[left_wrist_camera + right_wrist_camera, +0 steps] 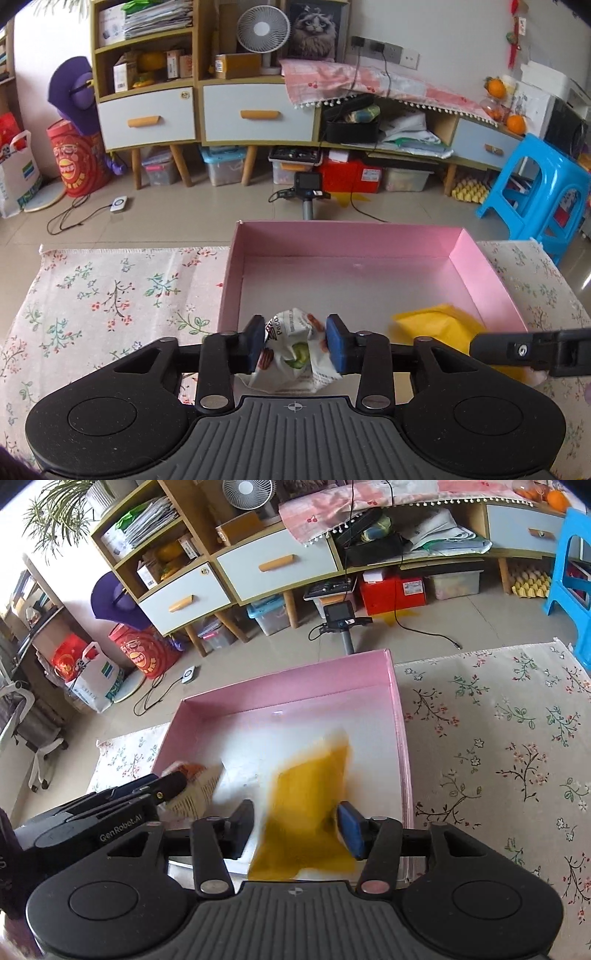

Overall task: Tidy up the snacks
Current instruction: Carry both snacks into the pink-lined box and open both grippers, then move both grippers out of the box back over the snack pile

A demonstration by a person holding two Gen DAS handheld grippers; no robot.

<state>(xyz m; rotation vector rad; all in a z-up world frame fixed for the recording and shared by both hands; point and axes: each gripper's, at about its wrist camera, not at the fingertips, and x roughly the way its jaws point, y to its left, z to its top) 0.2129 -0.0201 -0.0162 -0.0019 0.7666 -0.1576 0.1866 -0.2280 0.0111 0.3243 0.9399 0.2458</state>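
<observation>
A pink open box (pixel 332 240) lies on the flowered cloth. My left gripper (pixel 297 343) hangs over the box's near left corner, and its blue pads (pixel 336 343) press a crumpled white snack packet (pixel 291 332) from both sides. The right wrist view shows that packet (pixel 199 790) blurred at the tip of the left gripper (pixel 162 790). My right gripper (pixel 297 829) stands open over the near right part of the box (pixel 288 690). A blurred yellow packet (pixel 310 794) hangs loose between its fingers, clear of the left pad. The left wrist view shows the yellow packet (pixel 439 325) inside the box.
The flowered cloth (pixel 110 295) covers the table on both sides of the box. Beyond the table's far edge stand a small camera on a pole (pixel 308 184), a blue plastic stool (pixel 535 192) at the right, and a low cabinet with drawers (pixel 258 114).
</observation>
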